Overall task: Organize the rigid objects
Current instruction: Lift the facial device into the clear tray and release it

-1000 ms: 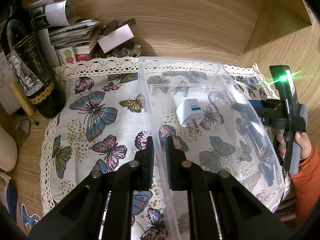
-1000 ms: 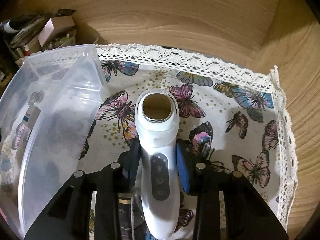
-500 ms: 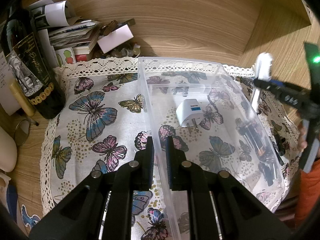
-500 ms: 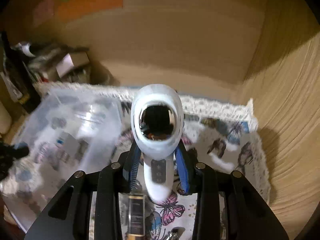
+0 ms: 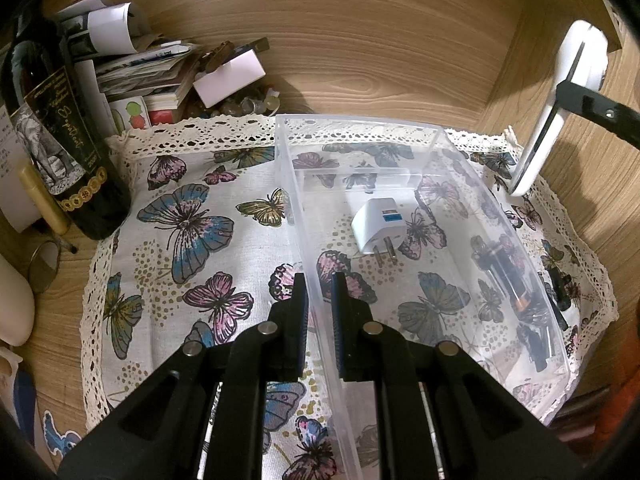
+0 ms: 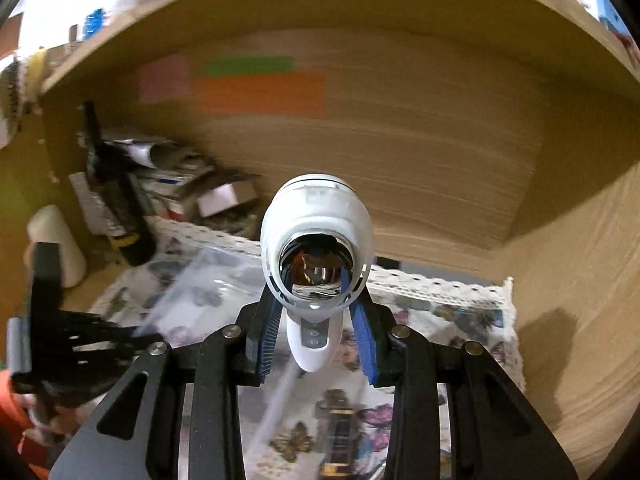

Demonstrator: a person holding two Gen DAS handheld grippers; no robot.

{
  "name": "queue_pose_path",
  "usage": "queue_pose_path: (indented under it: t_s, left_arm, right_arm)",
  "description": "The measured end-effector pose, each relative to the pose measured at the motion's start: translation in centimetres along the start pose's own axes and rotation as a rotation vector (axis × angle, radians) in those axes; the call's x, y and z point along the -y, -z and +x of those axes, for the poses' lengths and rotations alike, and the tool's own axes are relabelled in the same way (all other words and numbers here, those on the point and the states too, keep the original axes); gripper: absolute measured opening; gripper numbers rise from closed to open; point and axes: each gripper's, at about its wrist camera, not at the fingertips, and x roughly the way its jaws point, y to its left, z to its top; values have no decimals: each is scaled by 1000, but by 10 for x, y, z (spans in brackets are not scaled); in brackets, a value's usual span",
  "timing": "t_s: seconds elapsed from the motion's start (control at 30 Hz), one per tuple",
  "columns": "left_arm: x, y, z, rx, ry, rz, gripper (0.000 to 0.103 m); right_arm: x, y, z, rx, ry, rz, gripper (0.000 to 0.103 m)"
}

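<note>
My left gripper (image 5: 319,312) has its jaws pinched on the near left wall of the clear plastic bin (image 5: 460,168), pinning it to the cloth; my right gripper (image 6: 316,334) has its blue-padded jaws clamped on the waist of the white handheld device (image 6: 316,248), which hangs in the air up beyond the bin's far right corner, mirrored head tilted up.

The step, as I judge it: carry the device over the bin and set it inside. To do that well, I hold the wall steady with the left, bring the right across above the rim, lower the device flat on bare floor in the near half, and only then release. It should stay clear of the white plug adapter (image 5: 374,228) lying mid-bin; dropping from height risks a bounce on hard plastic.

Largest first around me: a wooden alcove (image 5: 380,52) closes in behind and on the right, coloured notes stuck high. A lace-edged butterfly cloth (image 5: 180,232) covers the surface. Far left stands a dark wine bottle (image 5: 60,140) beside stacked papers (image 5: 136,68). Dark batteries (image 5: 504,268) lie just outside the bin's right wall, as far as I can tell through the plastic.
</note>
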Motion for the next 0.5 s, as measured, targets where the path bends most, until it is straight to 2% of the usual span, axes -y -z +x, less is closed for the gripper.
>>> queue_pose_path:
  t_s: [0.13, 0.5]
  left_arm:
    - [1, -1, 0, -1, 1, 0, 11]
    - [2, -1, 0, -1, 10, -1, 11]
  right_arm:
    - [-14, 2, 6, -25, -77, -8, 31]
    - [-34, 24, 69, -220, -129, -42, 31]
